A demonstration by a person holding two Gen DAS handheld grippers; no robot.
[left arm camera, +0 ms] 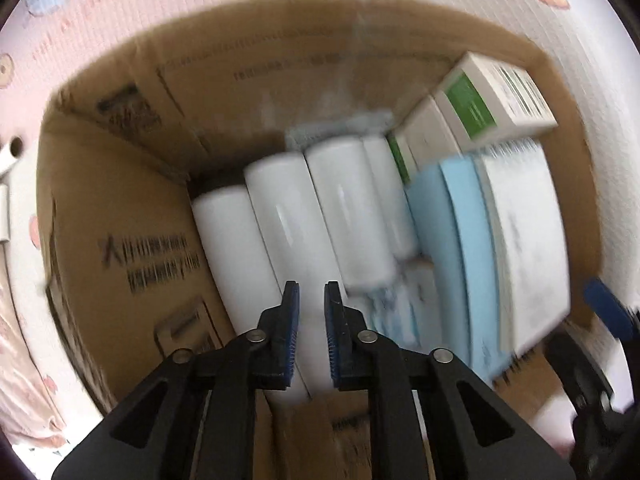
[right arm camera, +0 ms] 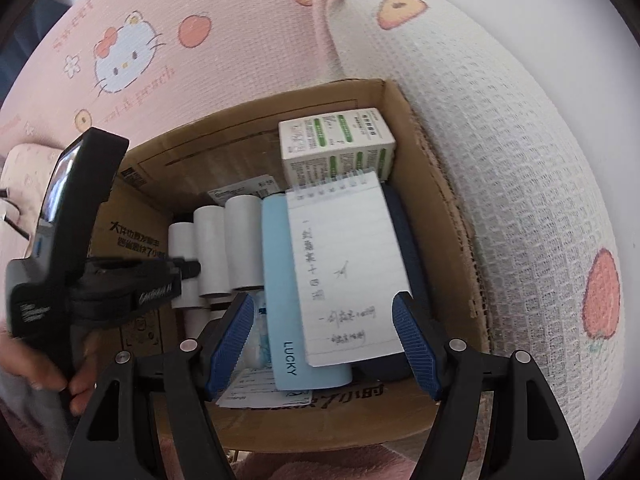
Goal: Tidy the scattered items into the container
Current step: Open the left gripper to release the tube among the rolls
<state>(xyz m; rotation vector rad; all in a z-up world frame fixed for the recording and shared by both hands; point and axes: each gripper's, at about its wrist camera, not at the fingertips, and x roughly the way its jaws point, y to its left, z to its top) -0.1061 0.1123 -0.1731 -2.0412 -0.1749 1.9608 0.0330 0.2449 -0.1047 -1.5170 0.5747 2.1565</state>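
My left gripper [left arm camera: 311, 312] hangs over the cardboard box [left arm camera: 120, 240], its jaws a narrow gap apart and holding nothing; the view below it is blurred. My right gripper [right arm camera: 325, 340] hovers above the near edge of the same box [right arm camera: 436, 184], jaws spread wide and empty.

Inside, on the left, I count 3 white rolls [right arm camera: 218, 248] lying flat side by side, touching, their long axes running from the near wall toward the far wall. My left wrist view hints at a 4th slim one [left arm camera: 386, 196] beside them, but blur keeps me from being sure. Just right of the rolls lies 1 light blue case [right arm camera: 280, 288] marked LUCKY, long axis parallel to them. On top of it rests 1 spiral notepad [right arm camera: 344, 264], binding toward the far wall, handwritten page up. In the far right corner sits 1 white-and-green carton [right arm camera: 336, 148], tilted. The box stands on a pink printed blanket [right arm camera: 168, 64].
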